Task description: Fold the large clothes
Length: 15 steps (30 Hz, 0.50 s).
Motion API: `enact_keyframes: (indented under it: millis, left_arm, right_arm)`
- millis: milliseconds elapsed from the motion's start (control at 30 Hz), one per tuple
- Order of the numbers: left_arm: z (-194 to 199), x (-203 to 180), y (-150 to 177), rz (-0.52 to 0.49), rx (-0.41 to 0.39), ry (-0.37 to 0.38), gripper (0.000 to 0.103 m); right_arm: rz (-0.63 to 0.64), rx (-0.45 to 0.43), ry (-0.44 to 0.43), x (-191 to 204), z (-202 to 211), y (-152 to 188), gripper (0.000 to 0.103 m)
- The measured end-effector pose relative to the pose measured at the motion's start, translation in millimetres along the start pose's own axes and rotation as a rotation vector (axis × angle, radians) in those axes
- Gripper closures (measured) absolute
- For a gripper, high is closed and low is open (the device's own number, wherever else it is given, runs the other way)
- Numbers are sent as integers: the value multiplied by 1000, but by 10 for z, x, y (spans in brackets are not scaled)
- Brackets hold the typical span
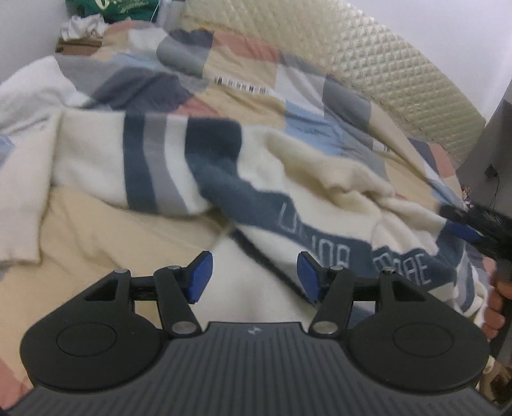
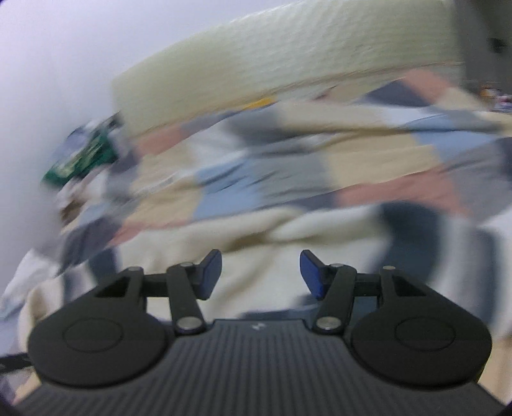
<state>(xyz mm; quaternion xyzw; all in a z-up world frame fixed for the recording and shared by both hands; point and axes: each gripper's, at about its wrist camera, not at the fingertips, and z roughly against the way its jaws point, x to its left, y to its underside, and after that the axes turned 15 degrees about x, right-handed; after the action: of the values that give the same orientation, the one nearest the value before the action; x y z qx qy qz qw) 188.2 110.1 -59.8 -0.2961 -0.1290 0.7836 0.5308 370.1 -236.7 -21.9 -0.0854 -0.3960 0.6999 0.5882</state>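
- On the bed, spread over a patchwork quilt (image 1: pixel 243 68), lies the cream sweater (image 1: pixel 320 179), the large garment to be folded; it fills the middle of the left wrist view from about 9 o'clock to 3 o'clock.
- The sweater is a thick, fuzzy knit with navy and grey bands; one sleeve (image 1: pixel 150 160) lies across toward 9 o'clock, probably already turned in as a first fold, and a navy chest band (image 1: pixel 352 252) with pale lettering runs toward 4 o'clock.
- The left gripper (image 1: pixel 254 276) hangs above plain cream knit with its blue pads set apart and nothing between them, so it holds no cloth; to my eye it is free to take the next edge.
- The right gripper (image 2: pixel 260 275) likewise stands parted and empty over cream fabric at 6 o'clock; its view is heavily blurred, so details beyond are soft.
- In the left view that same right tool's blue tip (image 1: pixel 462 232) shows at 3 o'clock, beside the sweater's far side, with a hand (image 1: pixel 496 307) on its handle.
- A quilted, diamond-embossed cream headboard (image 1: pixel 368 60) curves at 1 o'clock; a green bag (image 1: pixel 124 9) sits at 11 o'clock.
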Motion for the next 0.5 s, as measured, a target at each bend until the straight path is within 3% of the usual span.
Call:
enact_keyframes:
  millis: [100, 200, 267, 367, 500]
  left_arm:
    - [-153, 62, -34, -16, 2, -28, 39]
    - [-235, 161, -123, 3, -22, -18, 39]
    - [-295, 247, -183, 24, -37, -1, 39]
    - [-398, 407, -275, 59, -36, 21, 39]
    - [-611, 597, -356, 114, -27, 31, 39]
  right_arm:
    - [34, 67, -64, 439, -496, 46, 46]
    - [62, 119, -51, 775, -1050, 21, 48]
    - [82, 143, -9, 936, -1407, -16, 50]
    - [123, 167, 111, 1072, -1916, -133, 61]
    - [155, 96, 207, 1055, -2293, -479, 68]
